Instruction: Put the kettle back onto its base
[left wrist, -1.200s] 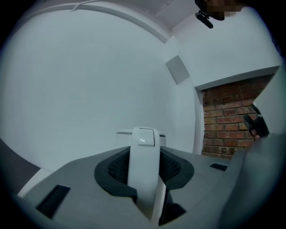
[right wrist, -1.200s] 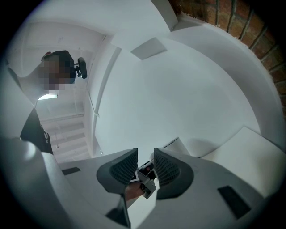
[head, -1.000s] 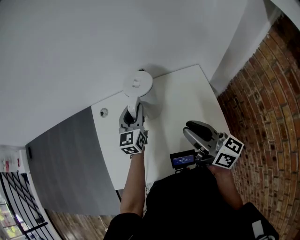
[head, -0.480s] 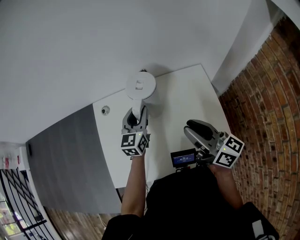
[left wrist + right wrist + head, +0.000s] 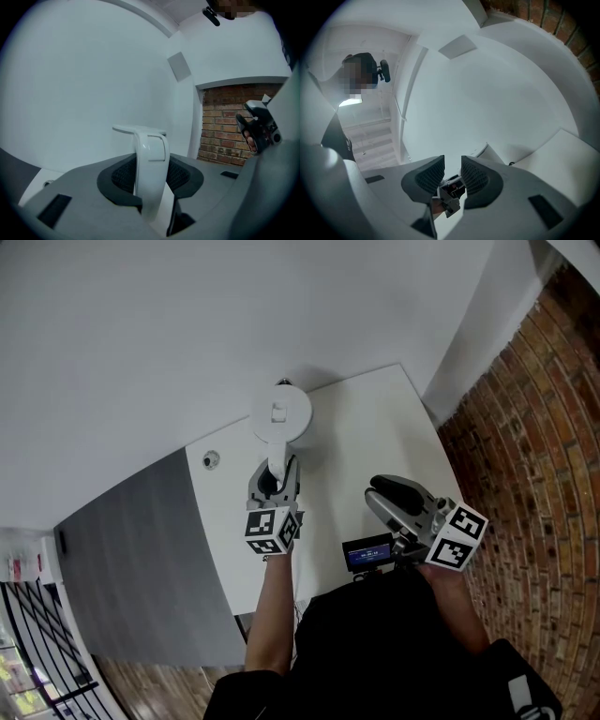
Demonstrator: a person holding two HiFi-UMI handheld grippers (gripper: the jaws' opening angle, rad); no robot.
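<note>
Two tools show: the left tool (image 5: 274, 484) pinches the white kettle's (image 5: 280, 414) handle, the kettle straight ahead of it over the bench (image 5: 375, 432); the right tool (image 5: 386, 493) stands slightly spread, empty.

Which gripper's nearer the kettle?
Left. The left gripper is shut on the kettle by its handle; the right gripper is apart, off to its right.

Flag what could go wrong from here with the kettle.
1. The left gripper clamps only the slim handle of the kettle; the body hangs beyond the jaws and could swing or tilt.
2. No base shows in the head view. It is likely hidden beneath the kettle, so seating it may go blind and land off-centre.
</note>
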